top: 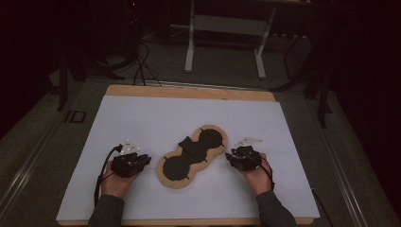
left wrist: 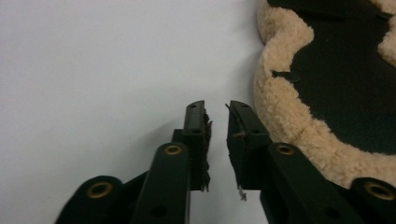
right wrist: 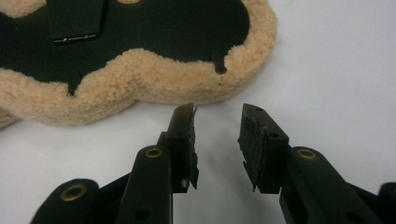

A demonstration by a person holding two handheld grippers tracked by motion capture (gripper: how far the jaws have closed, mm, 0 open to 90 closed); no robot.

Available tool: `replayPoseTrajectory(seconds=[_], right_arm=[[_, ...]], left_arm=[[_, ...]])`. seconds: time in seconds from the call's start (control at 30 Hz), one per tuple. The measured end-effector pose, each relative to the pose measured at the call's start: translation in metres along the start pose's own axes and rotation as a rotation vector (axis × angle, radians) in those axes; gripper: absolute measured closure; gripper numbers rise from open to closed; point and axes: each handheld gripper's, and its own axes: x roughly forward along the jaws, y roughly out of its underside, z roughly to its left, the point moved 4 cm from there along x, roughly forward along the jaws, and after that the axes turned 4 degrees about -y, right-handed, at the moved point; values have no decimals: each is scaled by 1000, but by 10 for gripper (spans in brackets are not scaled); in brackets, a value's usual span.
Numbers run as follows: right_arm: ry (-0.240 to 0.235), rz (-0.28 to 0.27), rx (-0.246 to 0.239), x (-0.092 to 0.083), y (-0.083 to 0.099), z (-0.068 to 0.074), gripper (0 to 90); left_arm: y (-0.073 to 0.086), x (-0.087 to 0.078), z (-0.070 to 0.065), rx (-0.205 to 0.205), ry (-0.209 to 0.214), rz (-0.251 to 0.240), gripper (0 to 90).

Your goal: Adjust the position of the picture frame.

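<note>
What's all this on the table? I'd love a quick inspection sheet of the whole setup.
Surface: white sheet over a wooden board, bare apart from the job's thing.
Job's things: black pad with tan fleece edging, shaped like two joined lobes, lying flat and slantwise mid-sheet; a black strap crosses its waist.
Clutter: nothing seen.
Grippers: left tool beside the pad's edge, jaws narrowly apart, nothing between them; right tool just short of the fleece rim, jaws wider, holding nothing.
Cables: one trails from the left tool; more lie on the floor.
Surroundings: dark room, a white stand behind.
</note>
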Motion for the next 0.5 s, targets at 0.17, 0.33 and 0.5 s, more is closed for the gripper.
replayPoseTrajectory(seconds=[0.17, 0.33, 0.5], right_arm=[[-10, 8, -10, 4, -2, 2, 704], [7, 11, -38, 7, -3, 4, 834], [21, 39, -48, 12, -2, 3, 884]], left_arm=[[0, 3, -1, 3, 14, 12, 887], [-2, 8, -4, 8, 27, 20, 898], [-5, 10, -5, -12, 58, -7, 898]])
